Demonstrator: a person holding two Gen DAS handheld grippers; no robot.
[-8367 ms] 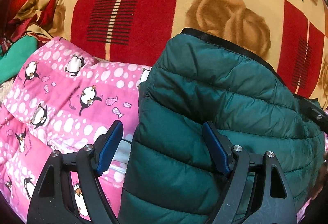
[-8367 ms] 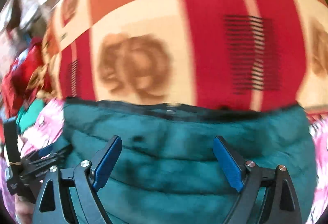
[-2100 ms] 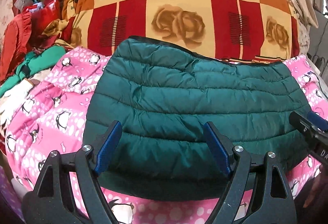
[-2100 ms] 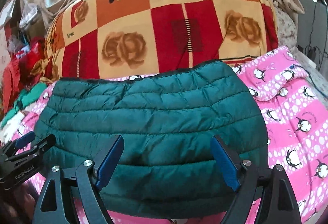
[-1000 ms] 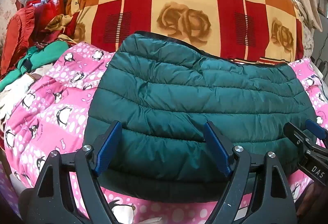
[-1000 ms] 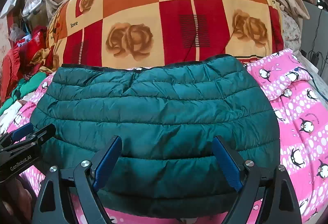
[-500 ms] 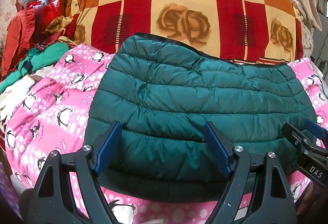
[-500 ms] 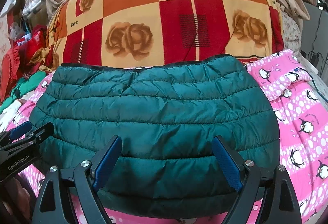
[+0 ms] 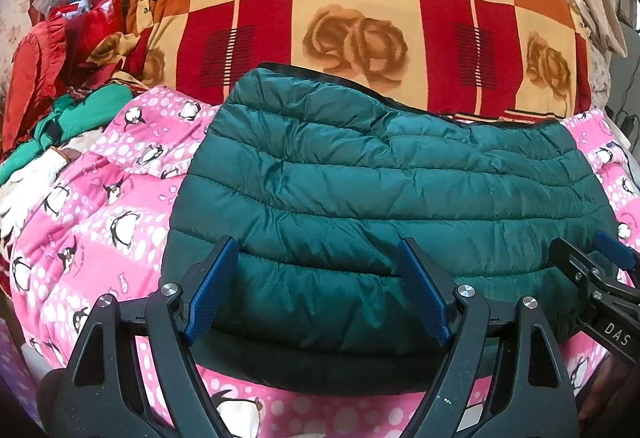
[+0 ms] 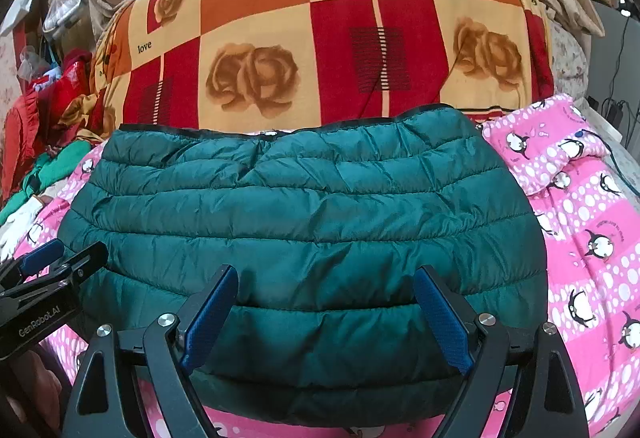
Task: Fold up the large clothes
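A dark green quilted puffer jacket [image 9: 380,197] lies folded flat on the pink penguin bedspread [image 9: 100,213]; it also shows in the right wrist view [image 10: 304,222]. My left gripper [image 9: 316,286] is open and empty, held just above the jacket's near edge. My right gripper [image 10: 324,310] is open and empty above the same near edge, further right. The right gripper shows at the right edge of the left wrist view [image 9: 592,270], and the left gripper at the left edge of the right wrist view [image 10: 52,266].
A big red, orange and cream rose-patterned blanket [image 10: 320,49] is piled behind the jacket. Red and green clothes [image 9: 60,77] are heaped at the far left. A pink penguin pillow [image 10: 548,149] lies to the right, with cables [image 10: 616,97] beyond it.
Both grippers have pulled back from the jacket since 8.4 s ago, so the whole folded jacket now shows. In the last second almost nothing has moved.
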